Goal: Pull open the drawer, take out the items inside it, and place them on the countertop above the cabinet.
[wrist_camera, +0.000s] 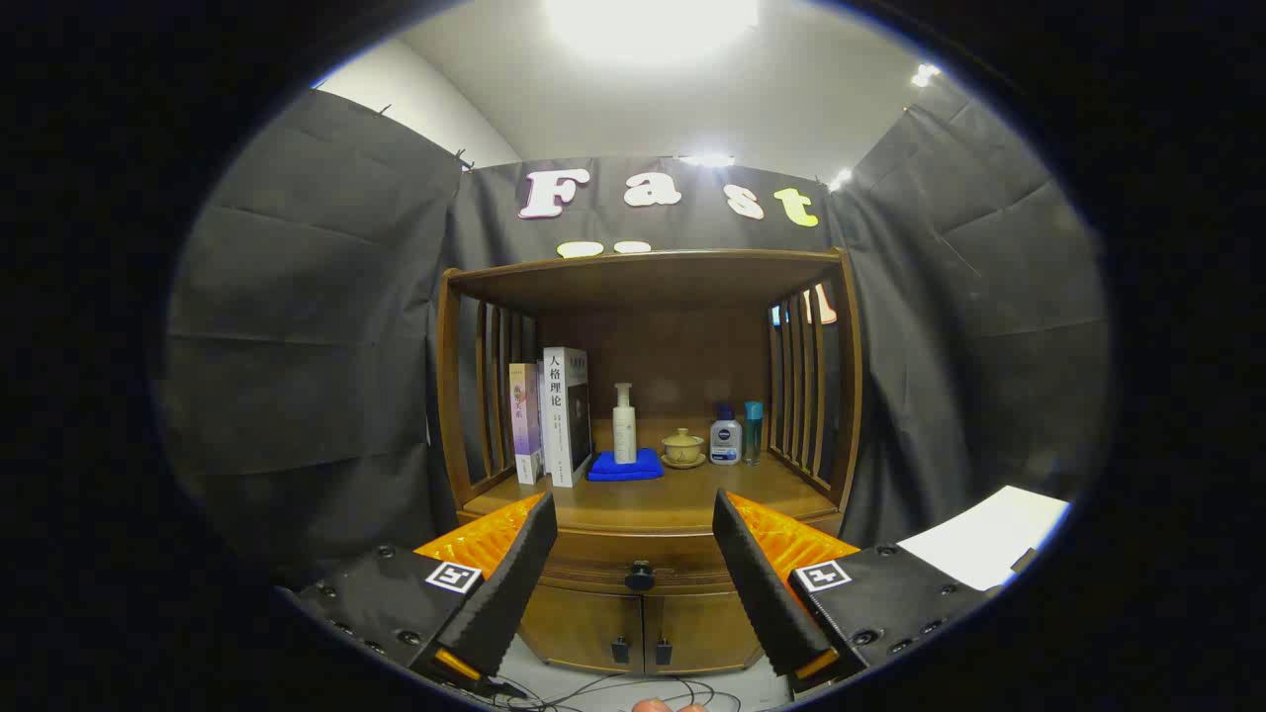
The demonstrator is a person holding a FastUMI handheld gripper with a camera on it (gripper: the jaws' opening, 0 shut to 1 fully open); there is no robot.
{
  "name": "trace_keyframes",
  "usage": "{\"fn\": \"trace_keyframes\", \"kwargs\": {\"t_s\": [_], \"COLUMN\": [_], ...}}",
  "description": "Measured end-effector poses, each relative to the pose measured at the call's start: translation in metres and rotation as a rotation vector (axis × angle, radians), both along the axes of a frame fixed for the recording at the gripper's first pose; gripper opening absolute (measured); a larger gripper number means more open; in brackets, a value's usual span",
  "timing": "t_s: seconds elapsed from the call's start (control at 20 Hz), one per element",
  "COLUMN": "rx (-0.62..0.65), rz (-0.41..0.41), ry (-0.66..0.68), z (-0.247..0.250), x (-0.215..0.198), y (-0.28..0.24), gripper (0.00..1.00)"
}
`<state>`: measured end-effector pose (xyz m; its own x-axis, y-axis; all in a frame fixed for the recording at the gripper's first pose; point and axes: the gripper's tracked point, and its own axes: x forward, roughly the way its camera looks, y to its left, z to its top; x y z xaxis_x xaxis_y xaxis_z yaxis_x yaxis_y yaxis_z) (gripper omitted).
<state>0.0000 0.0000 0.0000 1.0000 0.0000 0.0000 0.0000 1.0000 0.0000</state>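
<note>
A brown wooden cabinet (648, 297) stands ahead of me against the black cloth wall. Its drawer (603, 564) is closed, with a dark round knob (640, 574) at its centre. The countertop (653, 499) runs just above the drawer, under an open shelf roof. My gripper (633, 529) is open, its two black-padded fingers (509, 583) spread wide on either side of the knob and some way short of the cabinet. Nothing lies between them. What the drawer holds is hidden.
On the countertop stand books (554, 425) at the left, a white pump bottle (624, 423) on a folded blue cloth (625, 465), a small lidded tea bowl (682, 447), and two small bottles (737, 435). Two small doors (643, 628) sit below the drawer. Cables (613, 687) lie on the floor.
</note>
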Motion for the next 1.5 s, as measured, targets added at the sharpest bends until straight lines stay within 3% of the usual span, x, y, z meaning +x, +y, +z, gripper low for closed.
{"fn": "trace_keyframes", "kwargs": {"t_s": [0.8, 1.25, 1.5], "rx": [-0.009, 0.015, 0.078], "rz": [-0.015, -0.012, 0.011], "ry": [0.019, 0.073, 0.129], "z": [-0.015, -0.041, -0.071], "x": [0.008, 0.043, 0.091], "y": [-0.008, -0.011, -0.009], "gripper": [0.99, 0.99, 0.98]}}
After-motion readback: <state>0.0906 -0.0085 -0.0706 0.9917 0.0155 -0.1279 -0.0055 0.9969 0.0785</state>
